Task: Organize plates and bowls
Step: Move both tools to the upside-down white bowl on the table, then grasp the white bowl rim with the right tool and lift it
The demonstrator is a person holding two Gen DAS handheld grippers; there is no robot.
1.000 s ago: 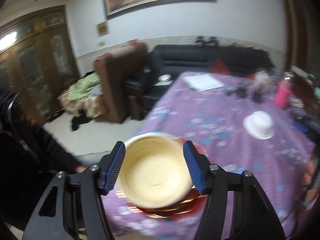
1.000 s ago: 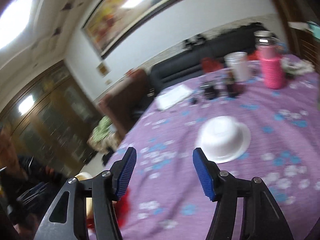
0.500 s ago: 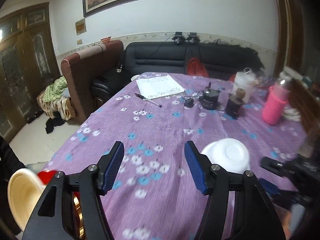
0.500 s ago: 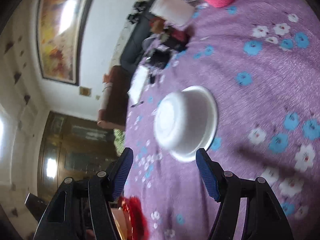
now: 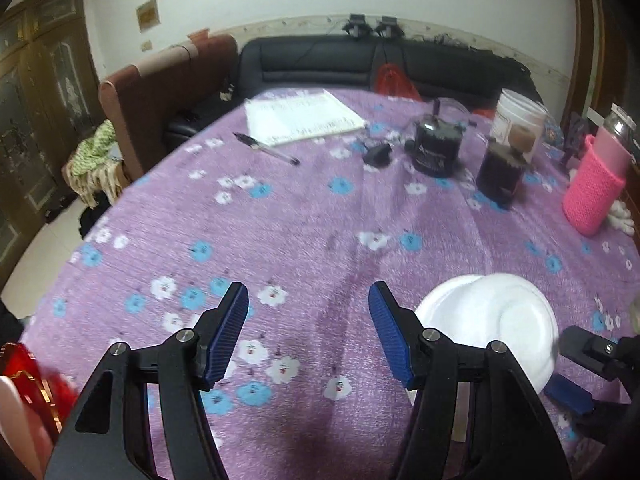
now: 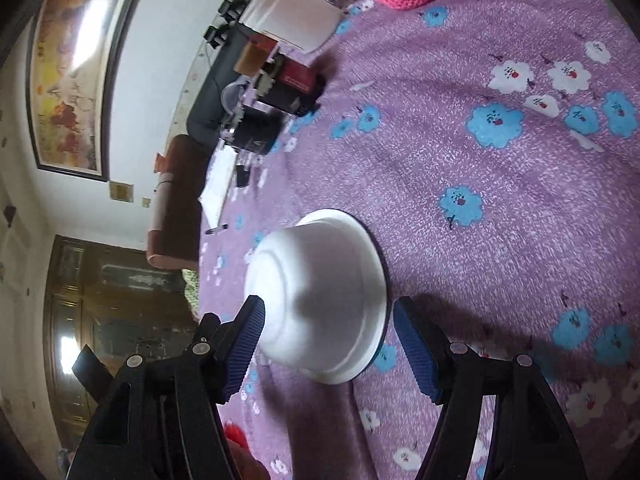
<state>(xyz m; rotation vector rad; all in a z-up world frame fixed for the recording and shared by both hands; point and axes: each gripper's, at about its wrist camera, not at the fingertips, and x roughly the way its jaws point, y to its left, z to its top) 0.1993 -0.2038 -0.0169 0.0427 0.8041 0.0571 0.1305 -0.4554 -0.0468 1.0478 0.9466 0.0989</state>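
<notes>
A white bowl (image 6: 320,292) lies upside down on the purple flowered tablecloth (image 6: 500,208). My right gripper (image 6: 328,344) is open, its blue fingers on either side of the bowl's near part, rolled sideways. In the left wrist view the same bowl (image 5: 492,324) sits at the lower right with the right gripper (image 5: 580,372) beside it. My left gripper (image 5: 308,332) is open and empty above the cloth. A red plate (image 5: 24,376) with a cream bowl (image 5: 16,428) shows at the far lower left edge.
At the table's far side stand a pink knit-sleeved bottle (image 5: 596,188), a white jar (image 5: 520,124), two dark jars (image 5: 438,148), a notebook (image 5: 300,118) and a pen (image 5: 266,148). A sofa (image 5: 360,64) and a brown armchair (image 5: 160,96) stand beyond the table.
My left gripper has swung right, away from the cream bowl and red plate it hovered over. My right gripper has rolled sideways and closed in until its fingers flank the white bowl.
</notes>
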